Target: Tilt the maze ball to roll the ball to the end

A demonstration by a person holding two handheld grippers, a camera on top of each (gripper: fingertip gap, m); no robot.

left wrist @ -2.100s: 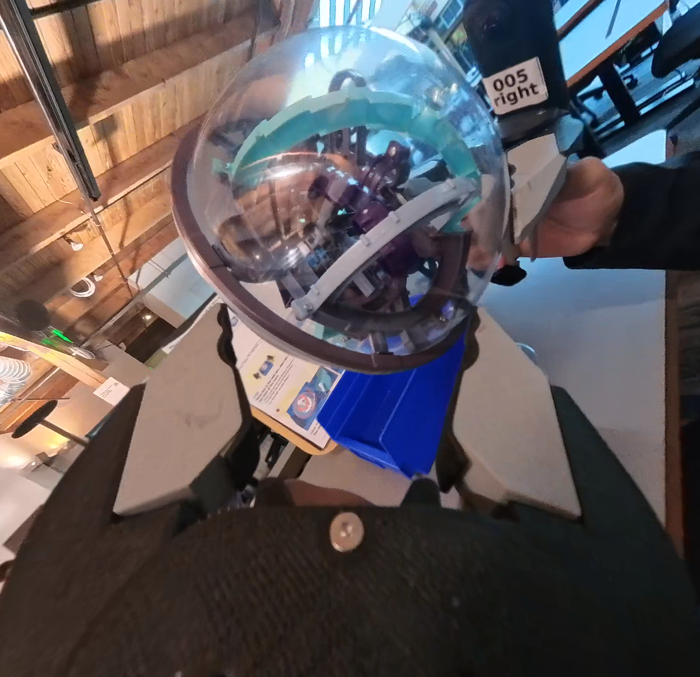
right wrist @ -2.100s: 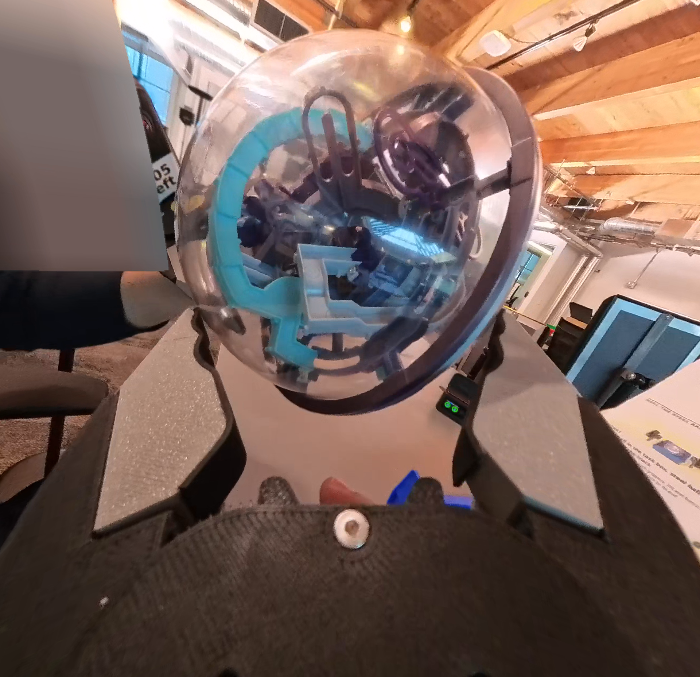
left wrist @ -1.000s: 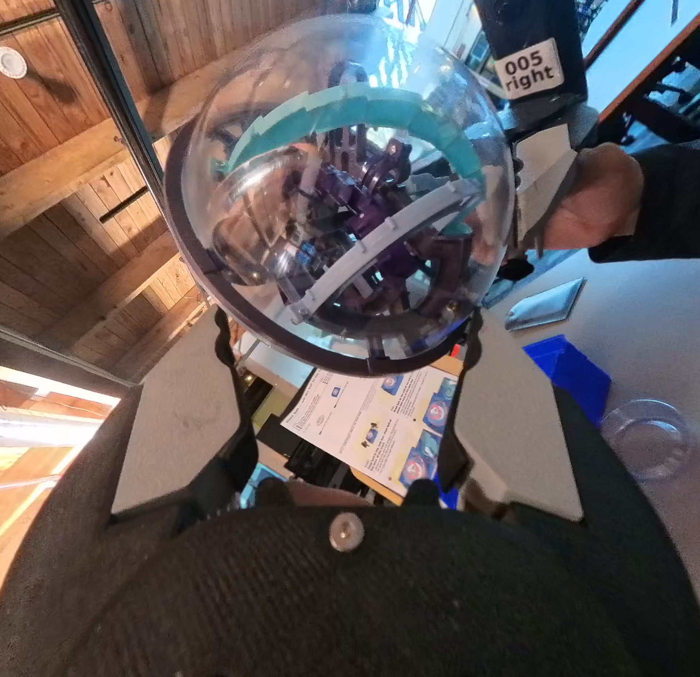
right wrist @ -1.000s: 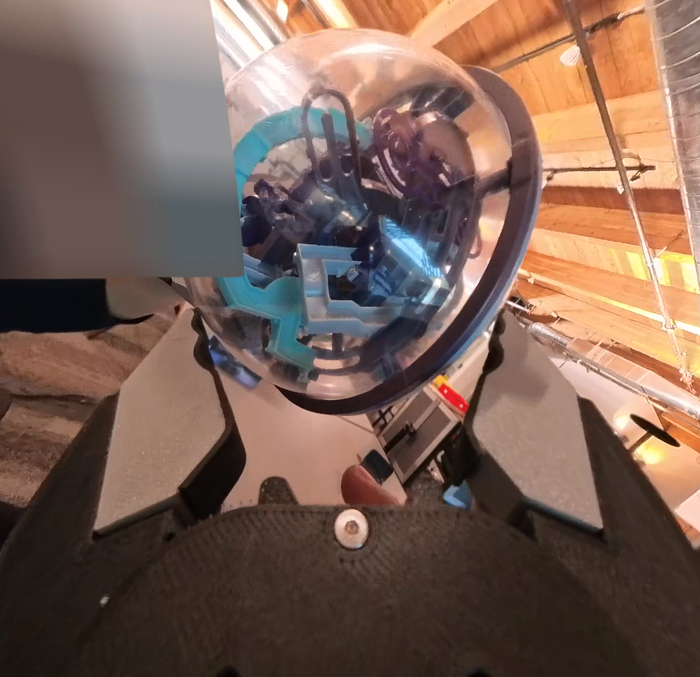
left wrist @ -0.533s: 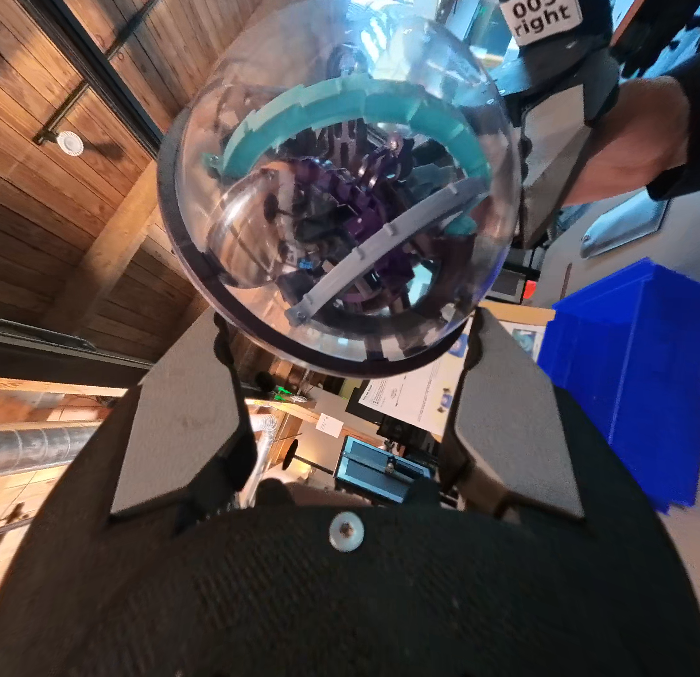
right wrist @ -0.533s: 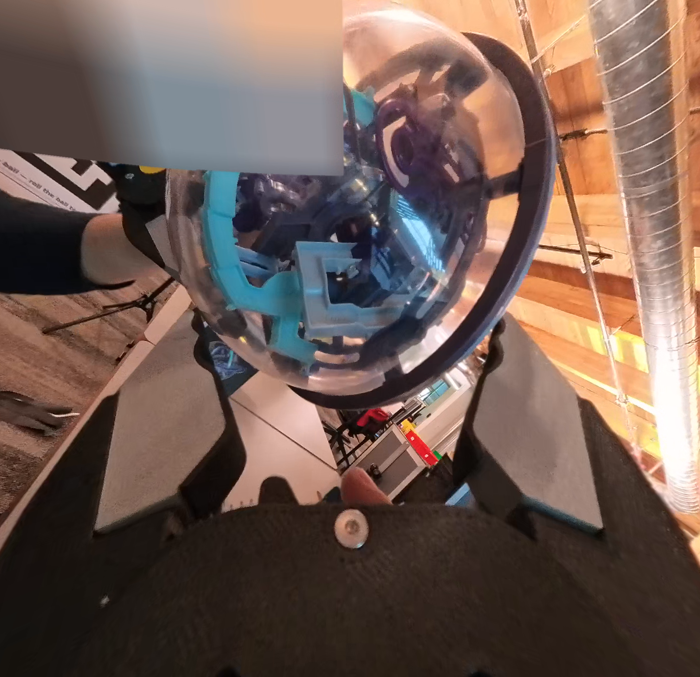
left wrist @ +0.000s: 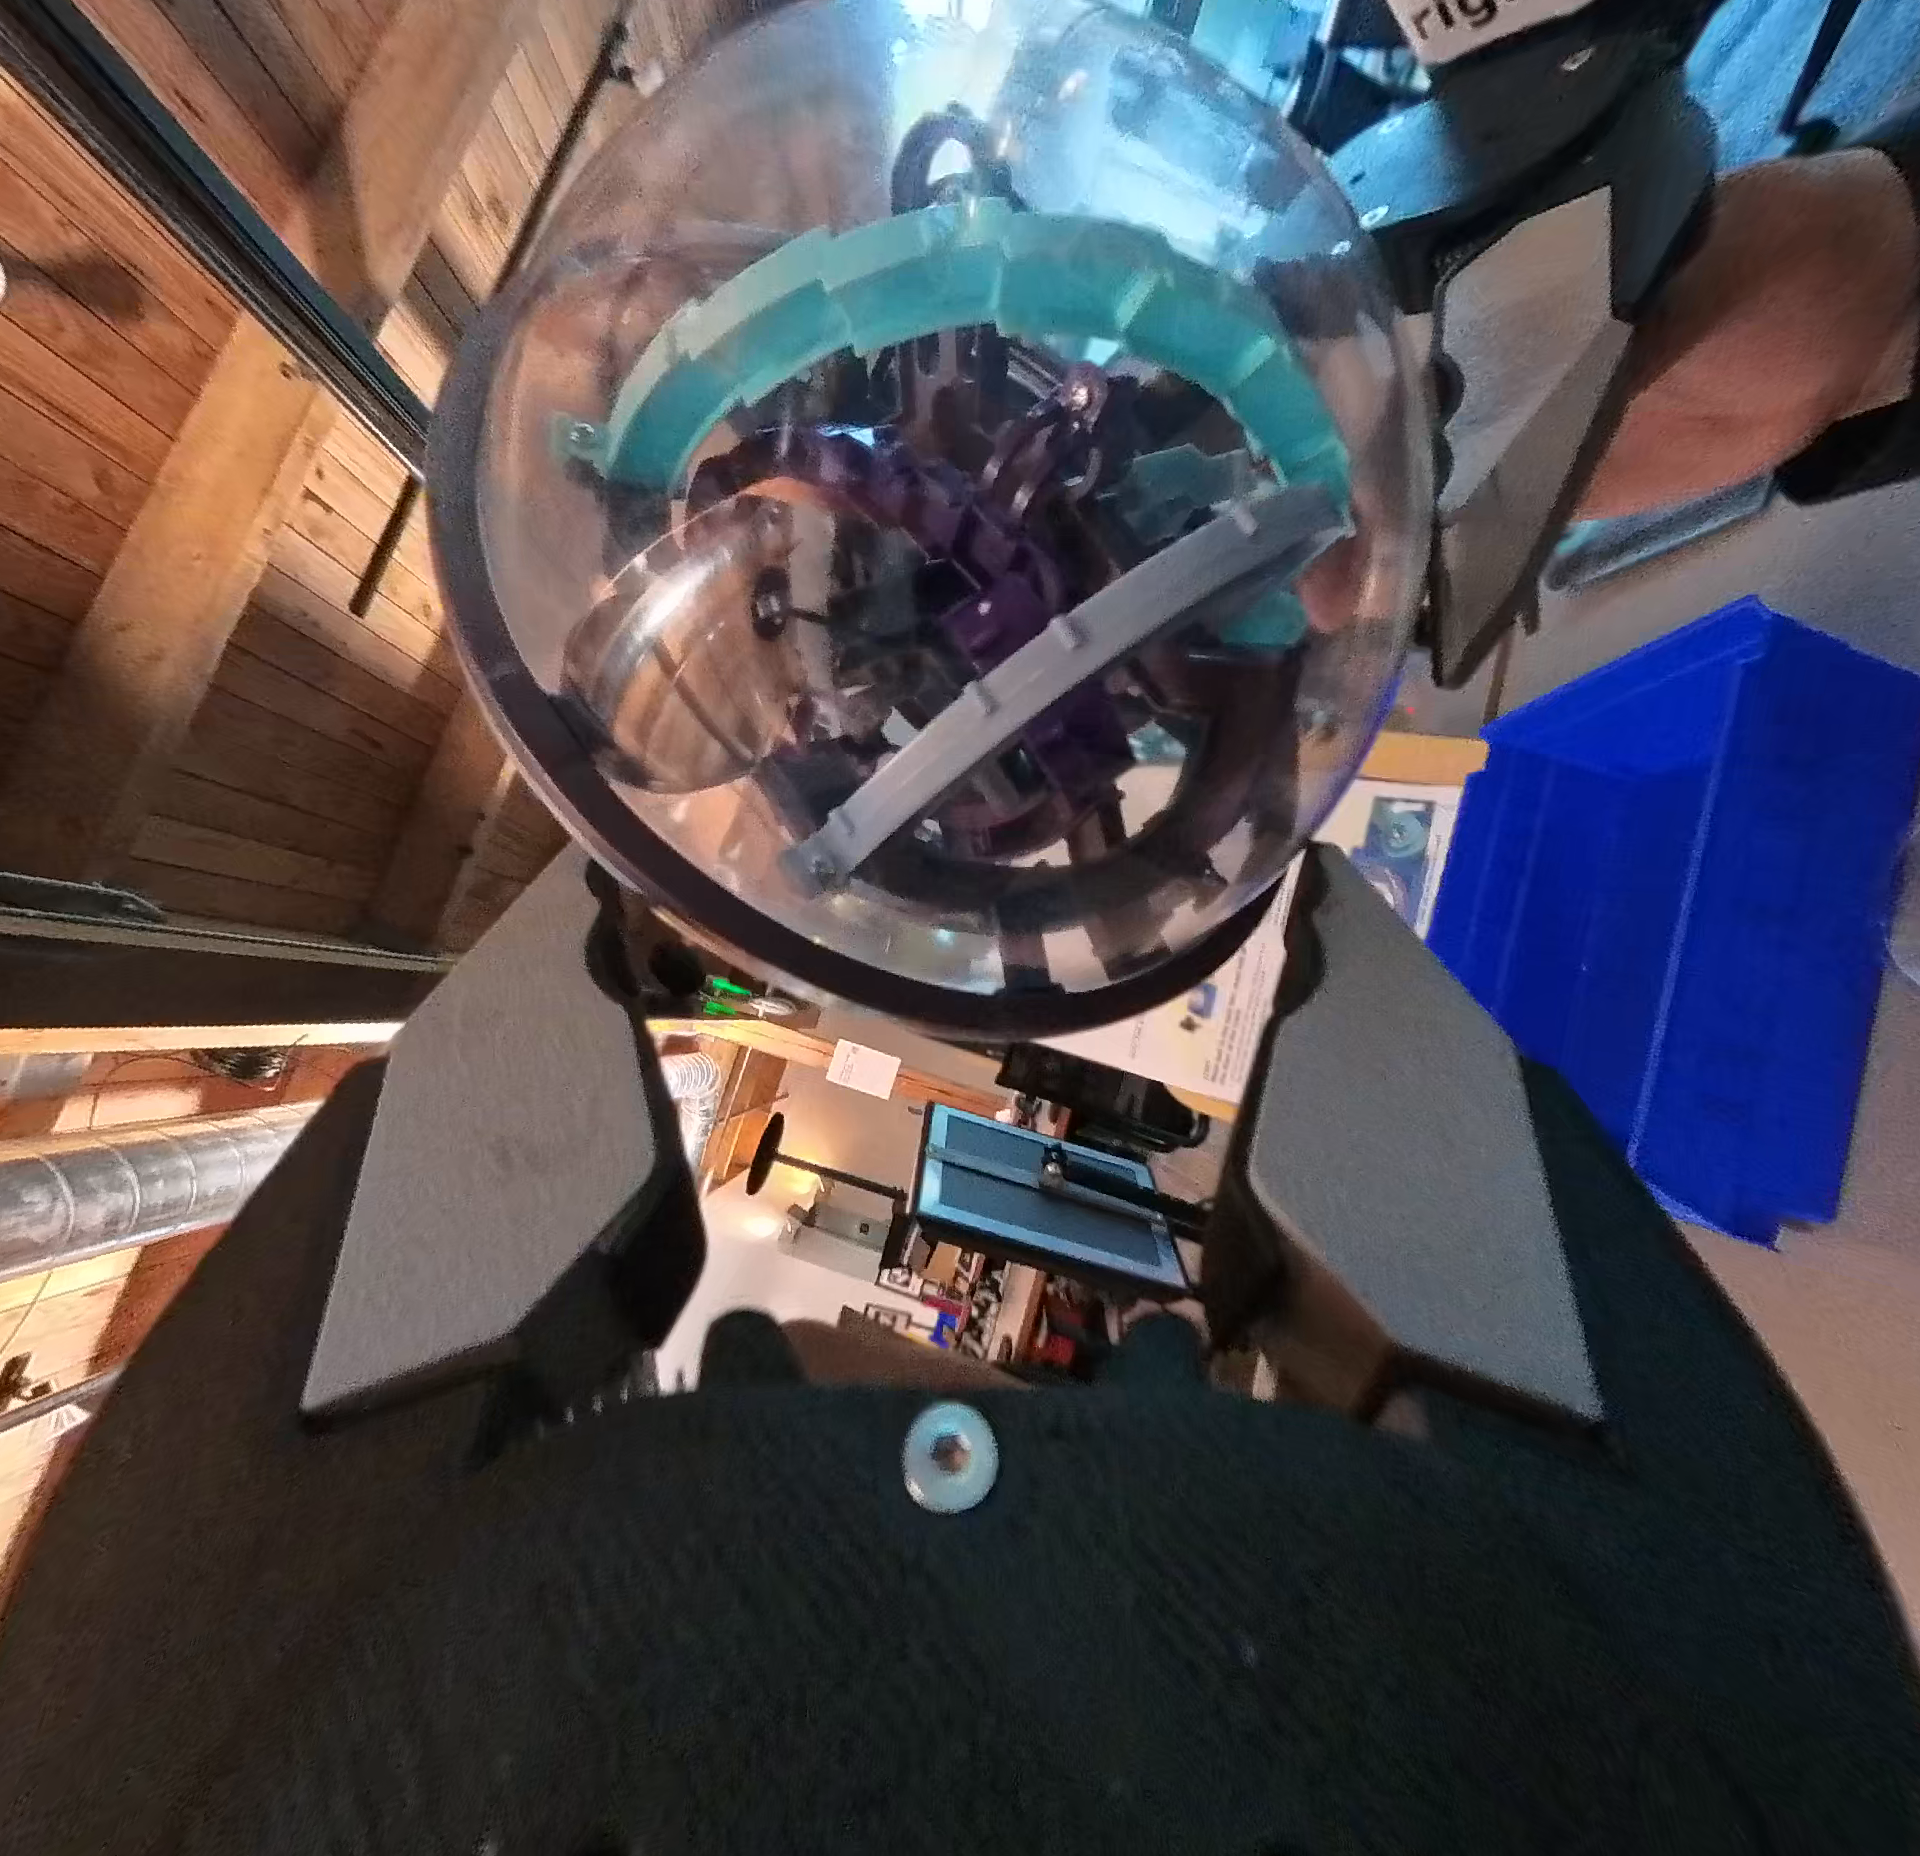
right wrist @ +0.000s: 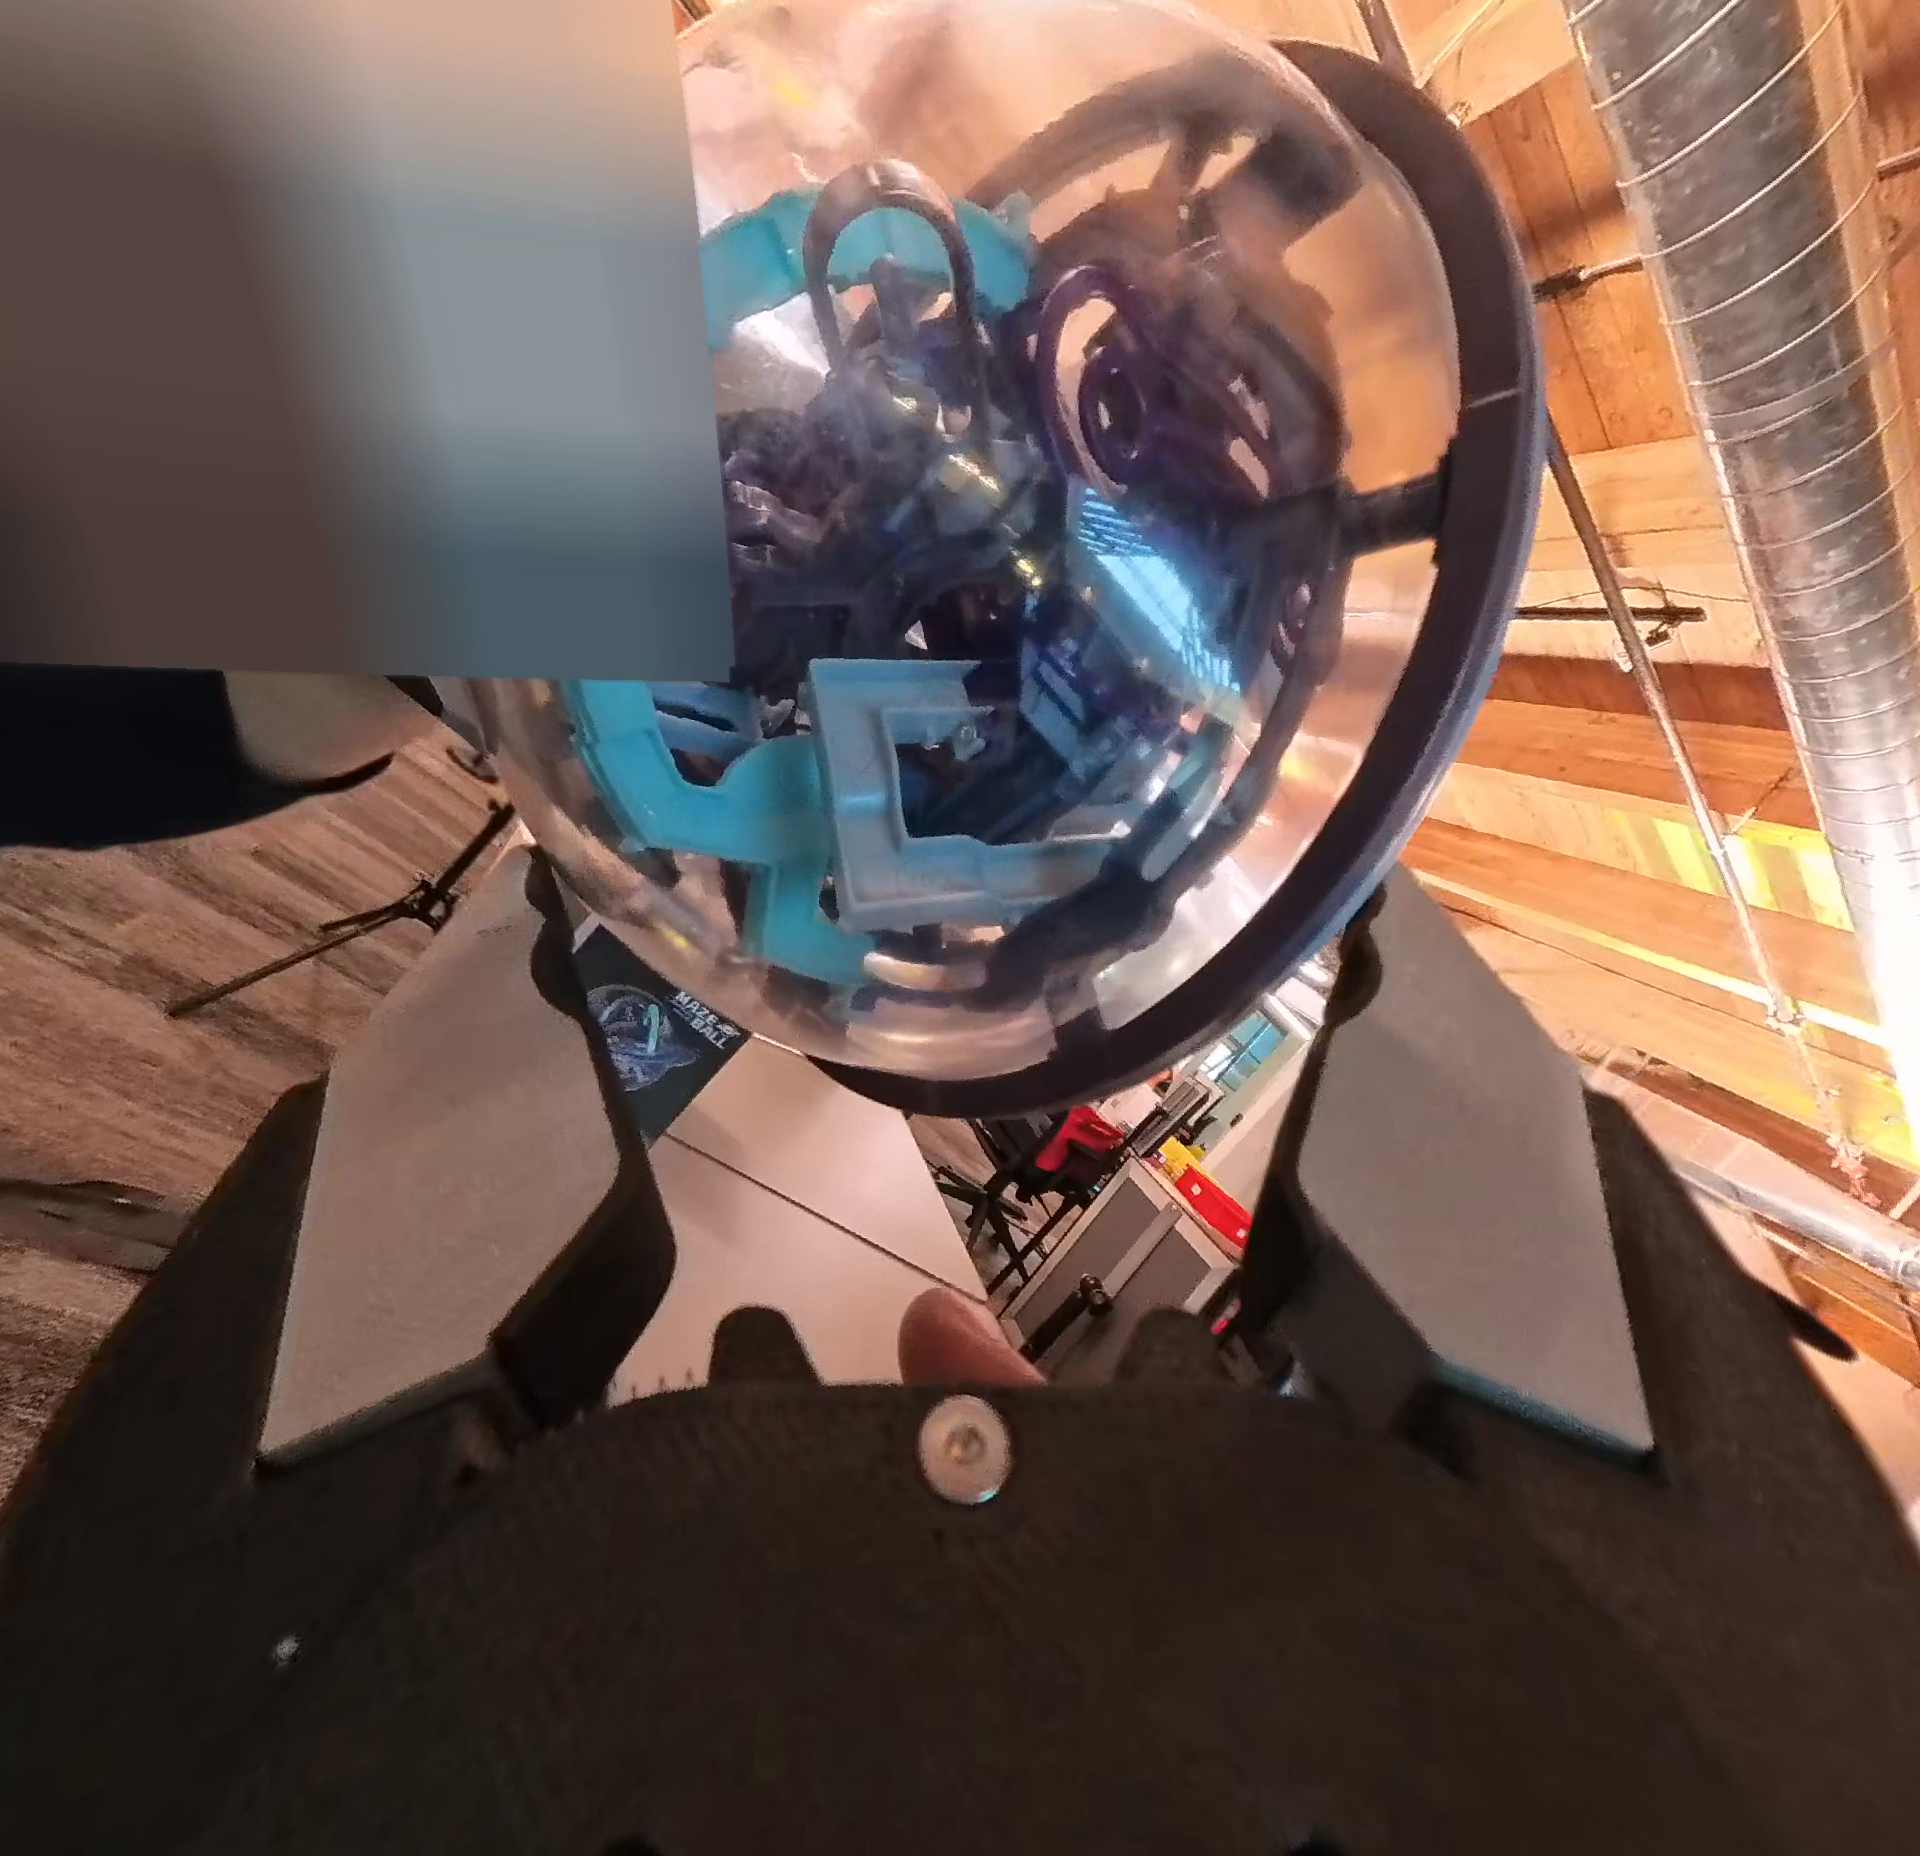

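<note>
Maze ball [left wrist: 935,518]: a clear sphere with a dark band around its middle, held up in the air between the two grippers, with a wooden ceiling behind it.
Band [right wrist: 1455,601]: seen tilted in both wrist views; in the left wrist view it runs from the upper left down around the bottom, in the right wrist view from the upper right down to the bottom centre.
Long axis: none can be named for a sphere; the axis through the band is tilted, not upright.
Inside: a teal arched track [left wrist: 987,289] lies near the top, a grey strip [left wrist: 1060,663] slants from lower left to upper right, and purple parts [left wrist: 977,570] fill the centre. The small ball cannot be made out.
Left gripper [left wrist: 951,933]: jaws are spread wide, and the fingers [left wrist: 613,933] are pressed against the band and lower shell.
Right gripper [right wrist: 940,923]: jaws are spread wide, and the sphere is clamped the same way from the opposite side.
Nearby: a blue bin [left wrist: 1683,923] is seen at the right on a pale table [left wrist: 1829,1328].
Duct: a silver pipe [right wrist: 1766,404] runs under the ceiling.
</note>
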